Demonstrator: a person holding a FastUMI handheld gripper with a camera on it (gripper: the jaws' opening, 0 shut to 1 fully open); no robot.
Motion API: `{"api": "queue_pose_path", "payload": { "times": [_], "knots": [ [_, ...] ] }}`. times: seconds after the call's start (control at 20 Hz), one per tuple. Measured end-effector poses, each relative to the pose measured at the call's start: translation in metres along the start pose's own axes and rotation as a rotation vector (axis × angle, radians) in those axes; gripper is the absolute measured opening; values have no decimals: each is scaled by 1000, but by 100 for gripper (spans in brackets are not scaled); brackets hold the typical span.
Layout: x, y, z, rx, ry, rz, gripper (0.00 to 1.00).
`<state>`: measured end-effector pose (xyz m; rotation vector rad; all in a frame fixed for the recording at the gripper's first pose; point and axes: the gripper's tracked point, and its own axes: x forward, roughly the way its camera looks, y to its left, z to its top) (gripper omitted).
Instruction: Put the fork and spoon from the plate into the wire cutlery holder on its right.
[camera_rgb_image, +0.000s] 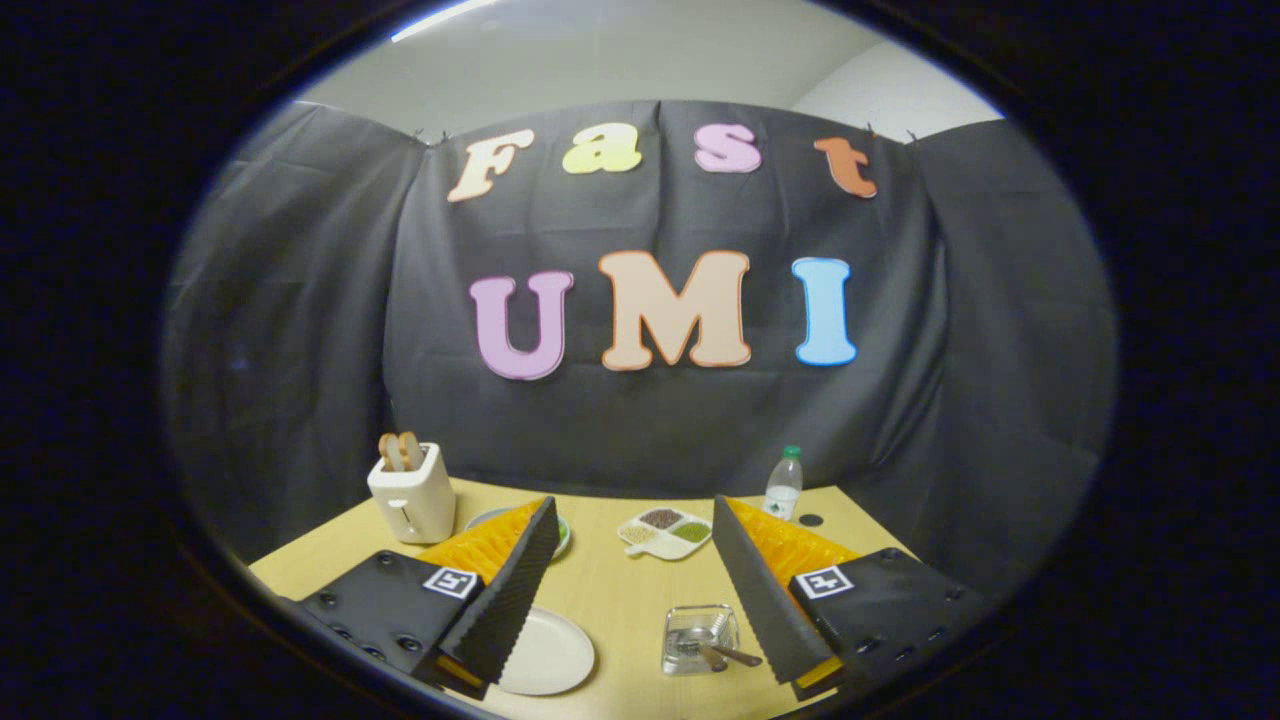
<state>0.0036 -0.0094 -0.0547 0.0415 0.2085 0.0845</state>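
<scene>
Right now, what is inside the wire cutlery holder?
Inside the wire cutlery holder, cutlery handles lean out toward the right finger. Their heads are hidden, so I cannot tell fork from spoon. The gripper is open.

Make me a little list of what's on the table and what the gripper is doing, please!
hand-held gripper: open, fingers spread wide, holding nothing
plate: white, bare, between the fingers, by the left one
wire cutlery holder: right of the plate, cutlery handles poking out of it
toaster: white, far left, two slices sticking up
divided dish: beyond the fingers, filled compartments
bottle: upright, at the back
table: light wood
</scene>
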Motion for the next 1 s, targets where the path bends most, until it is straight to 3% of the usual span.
{"api": "queue_pose_path", "payload": {
  "times": [0.25,1.0],
  "knots": [
    [-14,2,18,21,-80,1,98],
    [-26,0,40,-13,-135,-16,98]
  ]
}}
